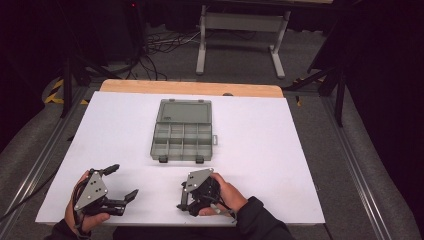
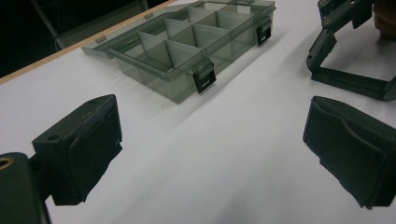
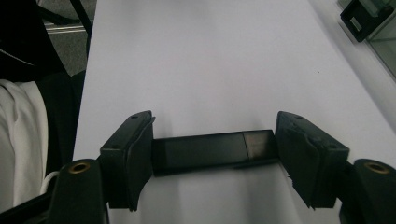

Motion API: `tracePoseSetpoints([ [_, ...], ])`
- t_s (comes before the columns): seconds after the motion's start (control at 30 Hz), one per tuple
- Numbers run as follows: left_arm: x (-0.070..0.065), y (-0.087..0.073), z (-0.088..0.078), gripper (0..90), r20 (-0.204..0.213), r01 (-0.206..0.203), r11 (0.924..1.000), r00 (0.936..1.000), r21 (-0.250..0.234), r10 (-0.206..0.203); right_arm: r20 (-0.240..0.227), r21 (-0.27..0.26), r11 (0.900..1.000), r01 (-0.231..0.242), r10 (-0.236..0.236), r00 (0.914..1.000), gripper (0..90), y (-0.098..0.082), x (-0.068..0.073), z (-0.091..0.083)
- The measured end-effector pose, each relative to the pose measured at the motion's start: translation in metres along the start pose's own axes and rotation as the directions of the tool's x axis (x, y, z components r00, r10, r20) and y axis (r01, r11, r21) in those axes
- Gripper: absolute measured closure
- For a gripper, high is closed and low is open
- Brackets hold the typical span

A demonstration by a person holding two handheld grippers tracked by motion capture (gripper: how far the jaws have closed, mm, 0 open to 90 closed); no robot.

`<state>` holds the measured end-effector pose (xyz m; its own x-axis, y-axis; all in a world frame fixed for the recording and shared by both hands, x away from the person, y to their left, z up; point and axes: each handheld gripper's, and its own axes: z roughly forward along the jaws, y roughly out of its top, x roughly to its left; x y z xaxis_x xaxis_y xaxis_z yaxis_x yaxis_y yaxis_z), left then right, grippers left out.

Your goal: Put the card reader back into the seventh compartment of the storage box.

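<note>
1. Organizer box [image 1: 182, 136] is lying lid-open mid-surface [image 1: 260, 150], ahead of both hands, w/ long axis running away from person.
2. Right hand-held gripper [image 1: 186, 192] is sitting slightly nearer, I'd judge.
3. Left hand-held gripper [image 1: 123, 182] is gaping wide, holding nothing.
4. Right one is also spread open & empty, resting on surface.

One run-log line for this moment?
organizer box: open, empty | left gripper: open, idle | right gripper: open, on table
</note>
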<state>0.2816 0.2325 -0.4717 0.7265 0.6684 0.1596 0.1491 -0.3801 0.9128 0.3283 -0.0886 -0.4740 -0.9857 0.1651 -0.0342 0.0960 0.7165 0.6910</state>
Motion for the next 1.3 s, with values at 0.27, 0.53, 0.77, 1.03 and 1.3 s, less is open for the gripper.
tracePoseSetpoints([
  [0.27,0.001,0.0,-0.001,5.2,-0.002,-0.004,1.0,1.0,-0.003,0.004,0.02,-0.001,1.0,0.029,-0.029,0.9994,30.5,0.001,0.003,-0.003],
  [0.53,0.0,0.001,-0.003,5.5,0.002,-0.001,0.9996,1.0,-0.027,0.001,0.056,-0.027,0.998,0.051,-0.049,0.9972,30.5,0.002,0.005,-0.011],
  [0.77,0.0,0.001,-0.003,5.5,0.004,0.003,0.9996,1.0,-0.028,-0.003,0.09,-0.044,0.998,0.055,-0.051,0.9946,30.5,0.004,0.006,-0.018],
  [1.03,0.001,0.001,-0.003,5.6,0.006,0.01,0.9995,0.9999,-0.03,-0.009,0.122,-0.072,0.995,0.069,-0.06,0.9907,30.5,0.006,0.008,-0.028],
  [1.3,0.001,0.001,-0.003,5.6,0.001,0.002,0.9995,1.0,-0.03,-0.002,0.165,-0.081,0.994,0.077,-0.063,0.9843,30.5,0.005,0.007,-0.035],
])
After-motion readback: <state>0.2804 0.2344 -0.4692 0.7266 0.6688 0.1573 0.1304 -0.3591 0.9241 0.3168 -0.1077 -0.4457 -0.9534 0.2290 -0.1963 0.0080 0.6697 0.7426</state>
